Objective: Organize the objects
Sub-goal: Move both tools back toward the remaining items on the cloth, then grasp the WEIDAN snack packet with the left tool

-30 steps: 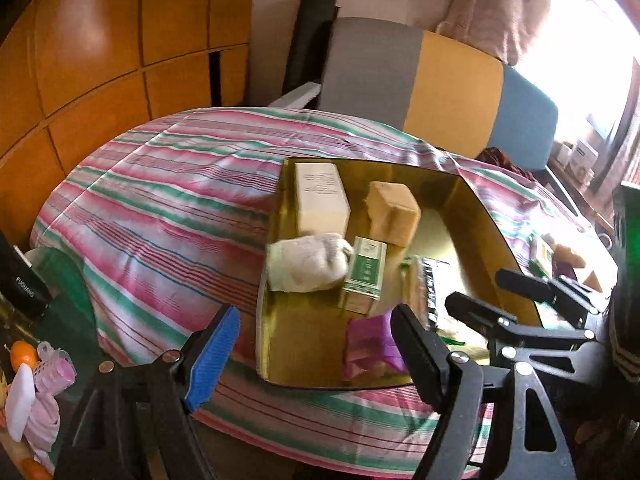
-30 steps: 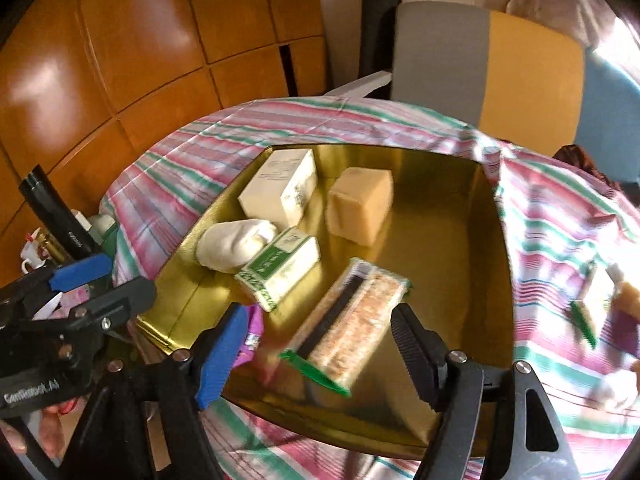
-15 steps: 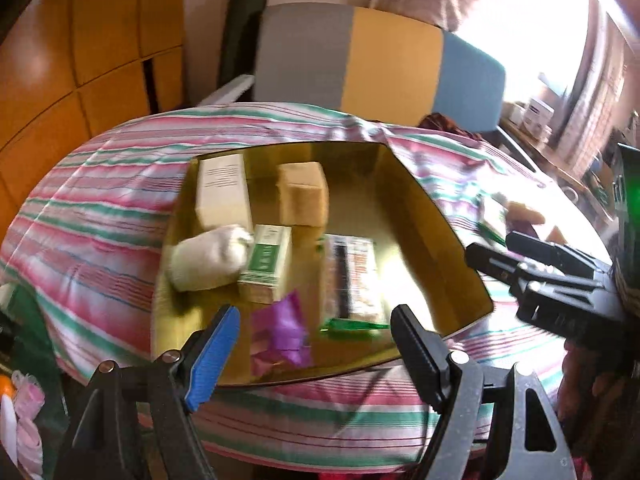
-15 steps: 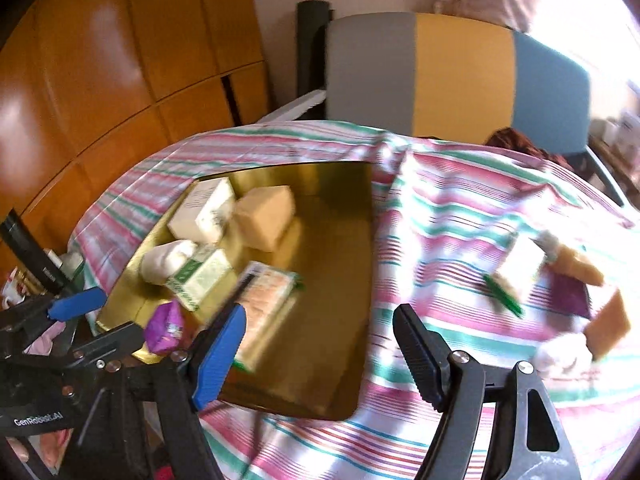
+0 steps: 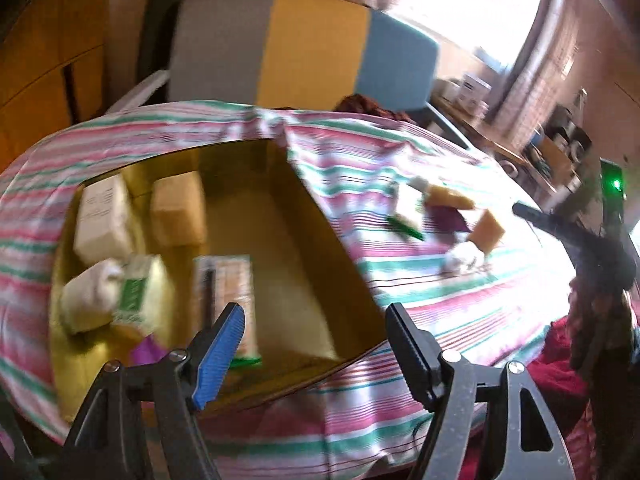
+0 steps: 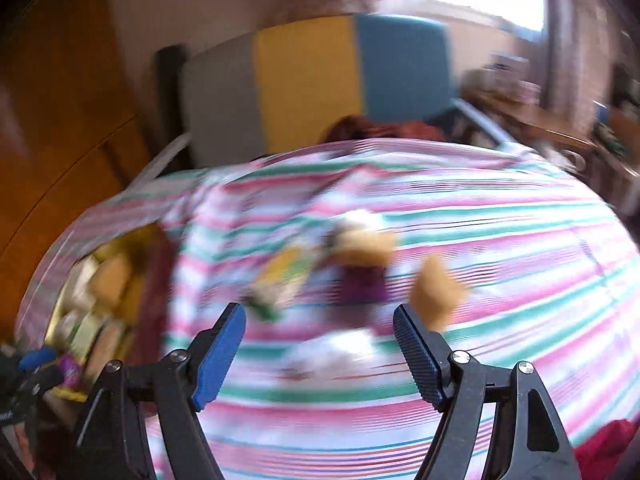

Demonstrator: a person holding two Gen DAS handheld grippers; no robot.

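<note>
A gold tray [image 5: 320, 216] on the striped cloth holds a white box [image 5: 102, 220], a tan block [image 5: 178, 214], a white cloth roll [image 5: 88, 300], a green-and-white box [image 5: 140, 292], a long snack pack [image 5: 226, 292] and a purple packet [image 5: 146, 352]. My left gripper [image 5: 316, 320] hovers over the tray's near right corner, jaws closing with nothing between them. Loose items lie right of the tray. In the blurred right wrist view, my open, empty right gripper [image 6: 318, 344] faces a tan sponge [image 6: 438, 288], a purple packet [image 6: 362, 284], a yellow-green packet [image 6: 280, 276] and a white cloth [image 6: 332, 350].
A chair with a grey, yellow and blue back [image 5: 304, 52] stands behind the table. Wooden panels [image 5: 40, 60] fill the left. A cluttered side table [image 5: 540, 148] sits at the far right, and red fabric [image 5: 560, 360] lies at the near right edge.
Both views have swung right, from the tray toward the loose pile. The right gripper has left the tray and now faces the pile. The left jaws have narrowed slightly.
</note>
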